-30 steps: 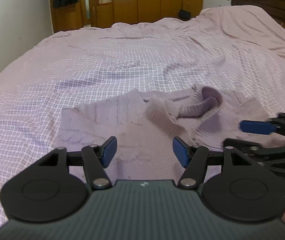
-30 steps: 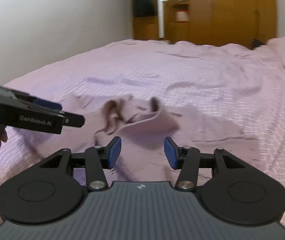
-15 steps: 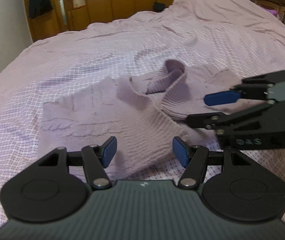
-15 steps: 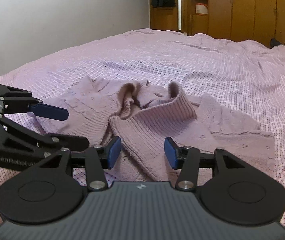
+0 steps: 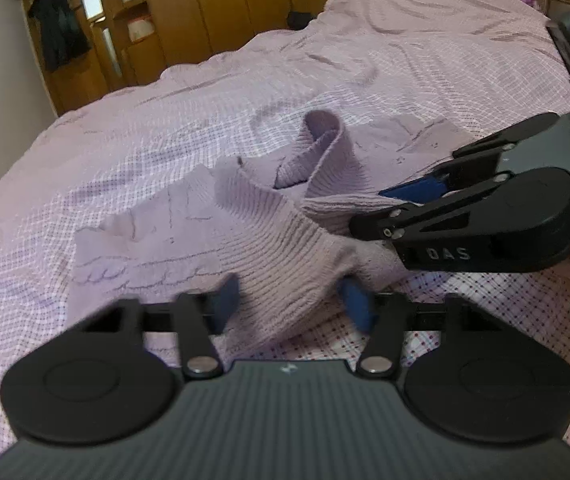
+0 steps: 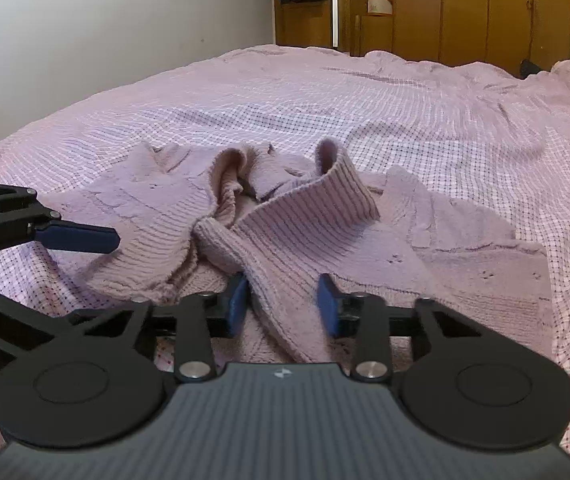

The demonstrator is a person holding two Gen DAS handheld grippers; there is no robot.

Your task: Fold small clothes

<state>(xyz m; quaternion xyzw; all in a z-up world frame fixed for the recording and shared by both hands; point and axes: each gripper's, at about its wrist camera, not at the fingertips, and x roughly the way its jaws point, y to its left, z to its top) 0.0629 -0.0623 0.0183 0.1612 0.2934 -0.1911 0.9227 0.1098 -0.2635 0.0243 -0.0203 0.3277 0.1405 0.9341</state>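
Both grippers (image 5: 291,304) (image 6: 283,306) have just closed, grasping sweater (image 5: 269,240) on checked bedspread (image 5: 165,128).

Both grippers low, side by side.
Left gripper (image 5: 291,304) and right gripper (image 6: 283,306) had just been closing, cloth between their jaws.

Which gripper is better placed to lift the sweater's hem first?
Neither clearly: both have just been closing on the sweater. The left gripper has a thick bunch of hem between its fingers; the right gripper straddles a narrower ridge. Lifting together looks best.
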